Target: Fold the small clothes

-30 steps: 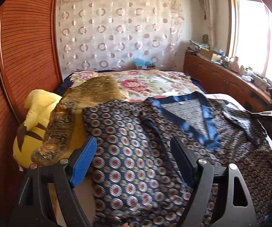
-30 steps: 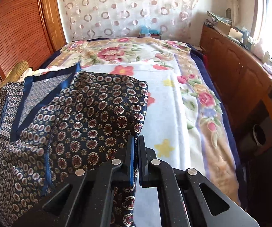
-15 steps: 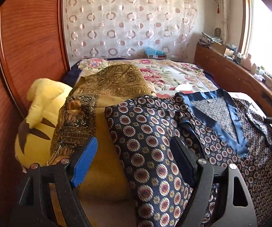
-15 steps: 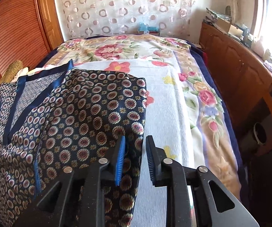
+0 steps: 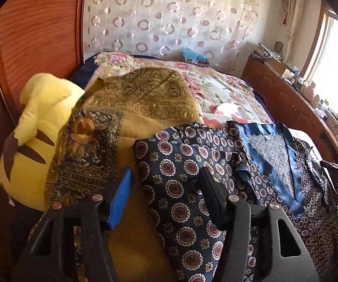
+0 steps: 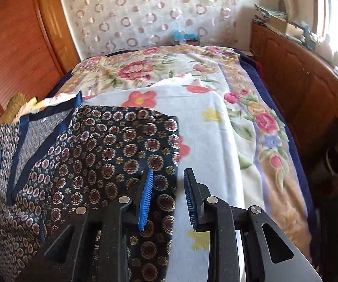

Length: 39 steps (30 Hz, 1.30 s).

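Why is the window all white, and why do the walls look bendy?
Left wrist view: sun through the window washes it out to white. Right wrist view: the same glare sits at the top right, and the wooden cabinet looks a little smeared. Both views: the fisheye lens curves straight edges and darkens the corners.

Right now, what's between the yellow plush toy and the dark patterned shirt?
In the left wrist view, a gold patterned blanket lies between the yellow plush toy and the dark patterned shirt.

Patterned shirt (image 5: 185, 188): lower part cut off by bottom edge, hem unseen. Yellow plush (image 5: 35, 127) half hidden behind gold blanket (image 5: 145, 98). Items on counter (image 5: 293, 103) right of the shirt too small to identify.
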Available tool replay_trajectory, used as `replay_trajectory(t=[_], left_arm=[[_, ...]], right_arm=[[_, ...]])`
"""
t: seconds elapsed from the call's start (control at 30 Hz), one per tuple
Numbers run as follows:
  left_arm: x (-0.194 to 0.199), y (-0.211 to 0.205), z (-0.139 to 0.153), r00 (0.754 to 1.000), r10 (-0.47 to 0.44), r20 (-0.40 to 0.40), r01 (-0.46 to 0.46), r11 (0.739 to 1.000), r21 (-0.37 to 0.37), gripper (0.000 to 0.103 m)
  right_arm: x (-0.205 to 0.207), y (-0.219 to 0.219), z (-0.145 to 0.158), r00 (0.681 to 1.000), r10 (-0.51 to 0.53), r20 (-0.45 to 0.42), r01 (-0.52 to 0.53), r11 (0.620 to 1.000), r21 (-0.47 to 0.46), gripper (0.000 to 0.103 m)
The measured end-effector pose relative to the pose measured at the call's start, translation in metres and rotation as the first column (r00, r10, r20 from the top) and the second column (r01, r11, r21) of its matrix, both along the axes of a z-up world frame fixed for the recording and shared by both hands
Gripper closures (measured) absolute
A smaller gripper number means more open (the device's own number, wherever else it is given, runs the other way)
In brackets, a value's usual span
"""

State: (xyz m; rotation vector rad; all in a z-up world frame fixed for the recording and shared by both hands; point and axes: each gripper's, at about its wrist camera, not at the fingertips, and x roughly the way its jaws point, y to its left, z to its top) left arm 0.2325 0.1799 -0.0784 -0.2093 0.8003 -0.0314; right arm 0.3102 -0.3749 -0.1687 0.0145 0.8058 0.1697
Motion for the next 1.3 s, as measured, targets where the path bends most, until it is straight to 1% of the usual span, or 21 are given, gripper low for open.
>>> replay_trajectory(t=[0.07,0.17,0.2,0.23,0.27,0.3,0.33,0.37,0.43,0.5,0.63,0.7,0.8,0.9,0.97,1.03,1.07,1.13,1.2,1.3], left_arm=[[0.003,0.002,-0.004,1.0,0.011,-0.018,-0.011,1.0,0.0,0.044],[0.004,0.001,-0.007,1.0,0.008,-0.022,-0.008,1.0,-0.002,0.044],[0.004,0.001,-0.007,1.0,0.003,-0.017,-0.004,1.0,-0.005,0.052],[0.004,0.001,-0.006,1.0,-0.003,-0.015,0.003,1.0,-0.012,0.064],[0.003,0.001,-0.005,1.0,-0.008,-0.015,0.007,1.0,-0.013,0.068],[0.003,0.0,-0.003,1.0,-0.01,-0.012,0.01,1.0,-0.01,0.076],[0.001,-0.002,-0.001,1.0,-0.019,-0.005,0.019,1.0,-0.002,0.085],[0.0,-0.003,0.001,1.0,-0.024,0.0,0.024,1.0,0.008,0.086],[-0.003,-0.01,0.006,0.999,-0.045,0.014,0.045,0.998,0.04,0.095],[-0.006,-0.016,0.012,0.997,-0.07,0.04,0.067,0.996,0.056,0.098],[-0.018,-0.03,0.028,0.99,-0.108,0.093,0.101,0.992,0.073,0.1],[-0.034,-0.036,0.041,0.983,-0.119,0.142,0.11,0.991,0.072,0.1],[-0.071,-0.044,0.058,0.964,-0.145,0.225,0.137,0.989,0.051,0.101],[-0.112,-0.05,0.064,0.945,-0.173,0.278,0.163,0.985,0.06,0.101],[-0.133,-0.053,0.058,0.936,-0.203,0.286,0.195,0.979,0.056,0.101],[-0.145,-0.055,0.047,0.939,-0.217,0.267,0.211,0.976,0.052,0.101],[-0.153,-0.056,0.039,0.941,-0.221,0.256,0.212,0.975,0.064,0.101],[-0.166,-0.053,0.028,0.943,-0.22,0.25,0.209,0.975,0.071,0.101],[-0.174,-0.051,0.019,0.95,-0.209,0.233,0.2,0.978,0.06,0.101],[-0.185,-0.044,0.01,0.953,-0.202,0.227,0.195,0.979,0.051,0.101]], right_arm=[[0.001,0.003,0.0,1.0,0.014,0.002,-0.014,1.0,-0.009,0.075],[0.0,0.001,-0.001,1.0,0.024,0.007,-0.024,1.0,0.005,0.075],[0.0,0.001,-0.001,1.0,0.027,0.007,-0.027,1.0,0.005,0.075],[-0.001,0.001,-0.001,0.999,0.033,0.005,-0.033,0.999,0.007,0.075],[-0.001,0.001,-0.002,0.999,0.04,0.004,-0.041,0.999,0.011,0.077],[-0.001,0.001,-0.002,0.999,0.049,0.003,-0.049,0.999,0.009,0.081],[-0.001,0.002,-0.002,0.998,0.059,0.0,-0.059,0.998,-0.001,0.087],[0.0,0.004,-0.002,0.998,0.063,-0.004,-0.063,0.998,-0.015,0.091],[0.001,0.005,0.0,0.998,0.064,-0.012,-0.064,0.998,-0.023,0.097],[-0.002,0.008,0.006,0.997,0.072,0.011,-0.071,0.997,-0.038,0.099],[-0.021,0.015,0.027,0.99,0.099,0.1,-0.096,0.995,-0.04,0.1],[-0.04,0.016,0.04,0.979,0.119,0.166,-0.117,0.993,-0.024,0.1],[-0.081,0.016,0.052,0.958,0.142,0.25,-0.15,0.989,0.013,0.101],[-0.125,0.015,0.052,0.94,0.164,0.301,-0.177,0.984,0.018,0.102],[-0.153,0.011,0.046,0.934,0.174,0.312,-0.191,0.981,0.023,0.102],[-0.174,0.004,0.037,0.936,0.172,0.307,-0.188,0.982,0.023,0.102],[-0.184,-0.002,0.032,0.938,0.169,0.302,-0.186,0.982,0.027,0.102],[-0.2,-0.012,0.023,0.943,0.16,0.29,-0.179,0.983,0.039,0.102],[-0.214,-0.022,0.015,0.95,0.148,0.275,-0.166,0.985,0.046,0.102],[-0.226,-0.033,0.007,0.96,0.133,0.248,-0.146,0.989,0.035,0.102]])
